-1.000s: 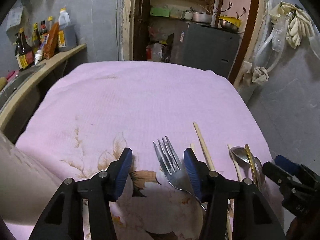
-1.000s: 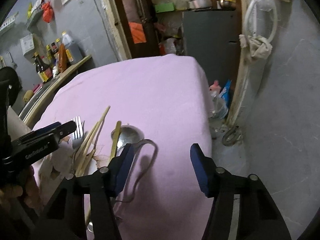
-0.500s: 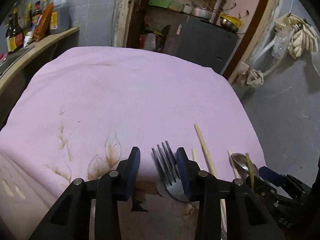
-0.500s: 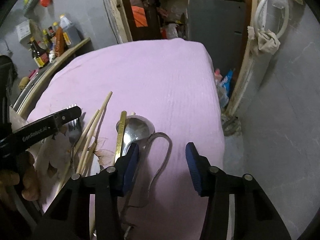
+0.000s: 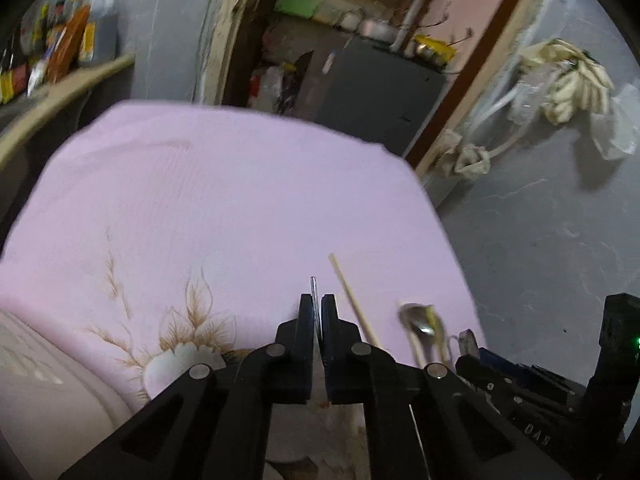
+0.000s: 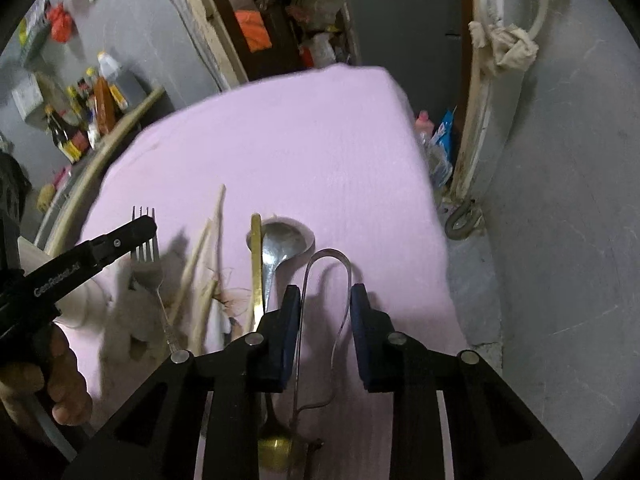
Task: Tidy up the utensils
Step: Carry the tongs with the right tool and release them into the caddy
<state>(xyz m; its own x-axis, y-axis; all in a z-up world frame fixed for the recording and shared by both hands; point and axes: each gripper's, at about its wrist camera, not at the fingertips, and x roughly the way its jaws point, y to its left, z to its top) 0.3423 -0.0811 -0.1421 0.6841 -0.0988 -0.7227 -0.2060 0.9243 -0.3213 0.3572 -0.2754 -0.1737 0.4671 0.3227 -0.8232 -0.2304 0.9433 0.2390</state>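
My left gripper (image 5: 317, 307) is shut on a steel fork (image 5: 313, 289), seen edge-on between the pads. In the right wrist view the fork (image 6: 147, 266) hangs from that gripper (image 6: 138, 228) over the pink tablecloth (image 6: 304, 152). Beside it lie wooden chopsticks (image 6: 208, 256), a gold-handled utensil (image 6: 256, 256), a steel spoon (image 6: 282, 240) and a bent wire utensil (image 6: 326, 256). My right gripper (image 6: 325, 294) is open, its pads on either side of the wire utensil. The chopstick (image 5: 352, 300) and spoon (image 5: 420, 318) also show in the left wrist view.
A wooden shelf with sauce bottles (image 6: 92, 100) runs along the left wall. A grey cabinet (image 5: 380, 92) stands beyond the table's far edge. The table's right edge drops to a grey floor (image 6: 560, 240). A cloth and hose (image 6: 508, 44) hang at the right.
My left gripper has shut on the fork and turned it on edge. My right gripper has narrowed and moved forward around the wire utensil.
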